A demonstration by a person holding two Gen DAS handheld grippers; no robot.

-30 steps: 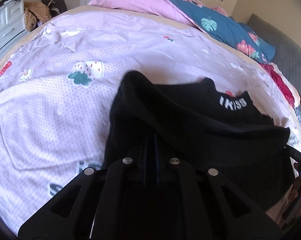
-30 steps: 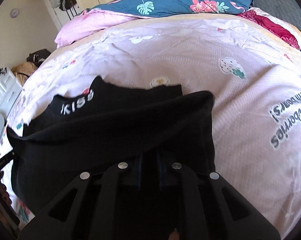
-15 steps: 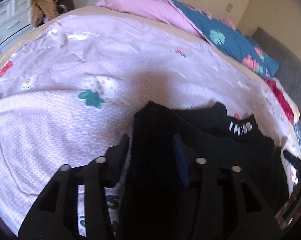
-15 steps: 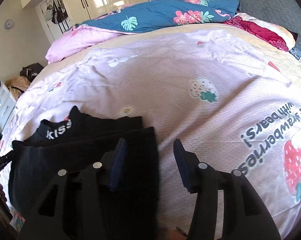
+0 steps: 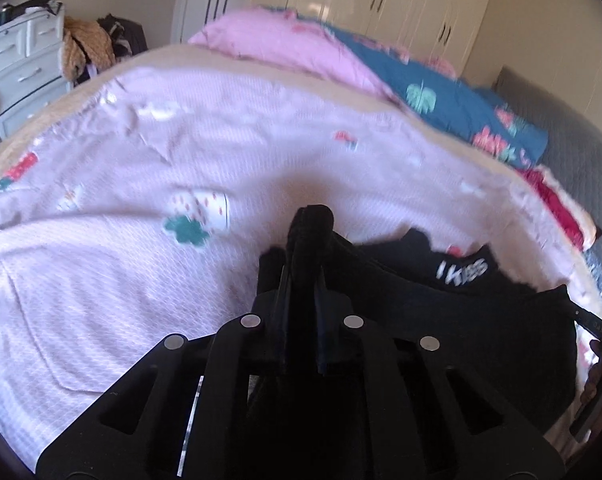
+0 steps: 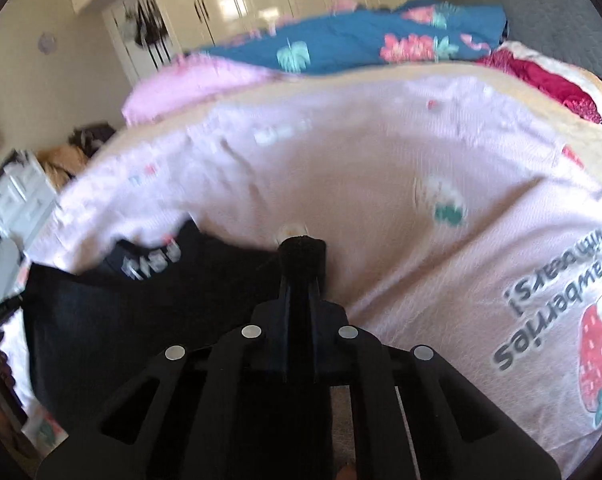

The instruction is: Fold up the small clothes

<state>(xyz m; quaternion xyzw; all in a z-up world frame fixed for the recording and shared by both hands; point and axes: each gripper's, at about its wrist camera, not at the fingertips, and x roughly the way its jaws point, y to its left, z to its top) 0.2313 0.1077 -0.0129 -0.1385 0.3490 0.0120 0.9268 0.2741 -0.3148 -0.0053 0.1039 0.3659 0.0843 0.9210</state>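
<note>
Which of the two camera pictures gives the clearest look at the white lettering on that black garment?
The left wrist view: the white lettering on the black garment is upright and readable there, only slightly soft. In the right wrist view the same lettering is smeared by motion blur and cannot be read.

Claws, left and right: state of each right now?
Left claw: closed on a pinched fold of the black garment, having just closed.
Right claw: closed on the same garment's other side, having just closed.
</note>
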